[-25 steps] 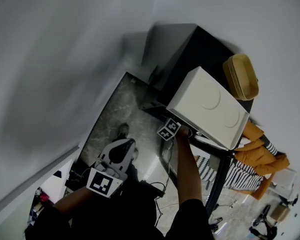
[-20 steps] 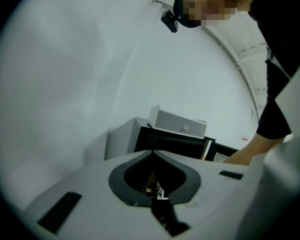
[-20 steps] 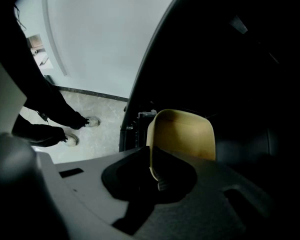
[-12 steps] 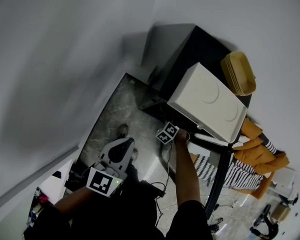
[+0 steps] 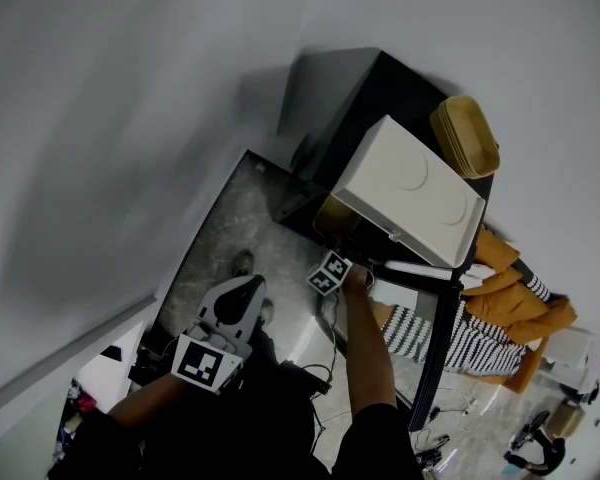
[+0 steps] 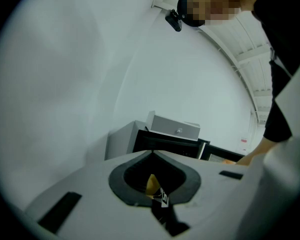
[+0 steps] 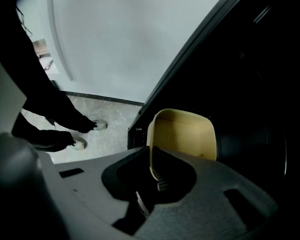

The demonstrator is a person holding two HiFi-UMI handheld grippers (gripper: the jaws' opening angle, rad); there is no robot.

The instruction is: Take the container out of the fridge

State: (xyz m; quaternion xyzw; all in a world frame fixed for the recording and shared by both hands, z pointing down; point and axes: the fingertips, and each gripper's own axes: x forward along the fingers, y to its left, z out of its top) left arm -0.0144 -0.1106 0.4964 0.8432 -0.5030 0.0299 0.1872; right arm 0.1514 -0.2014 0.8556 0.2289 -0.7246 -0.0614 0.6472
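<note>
While our left gripper (image 5: pixel 242 293) hangs well to the left of the fridge (image 5: pixel 375 108), jaws pressed together on nothing, our right gripper (image 5: pixel 336 264) sits at the fridge's open front. Its jaws are clamped on the near wall of the yellow container (image 5: pixel 338 216). We see the container at the fridge's dark mouth, just below the white box (image 5: pixel 410 188) on the fridge's top.

We hold the left gripper (image 6: pixel 151 154) low and close to the body, its jaws together with nothing between them. We extend the bare right arm (image 5: pixel 366 353) forward, and the right gripper (image 7: pixel 152 156) has its jaws clamped on the wall of the yellow container (image 7: pixel 186 133).
</note>
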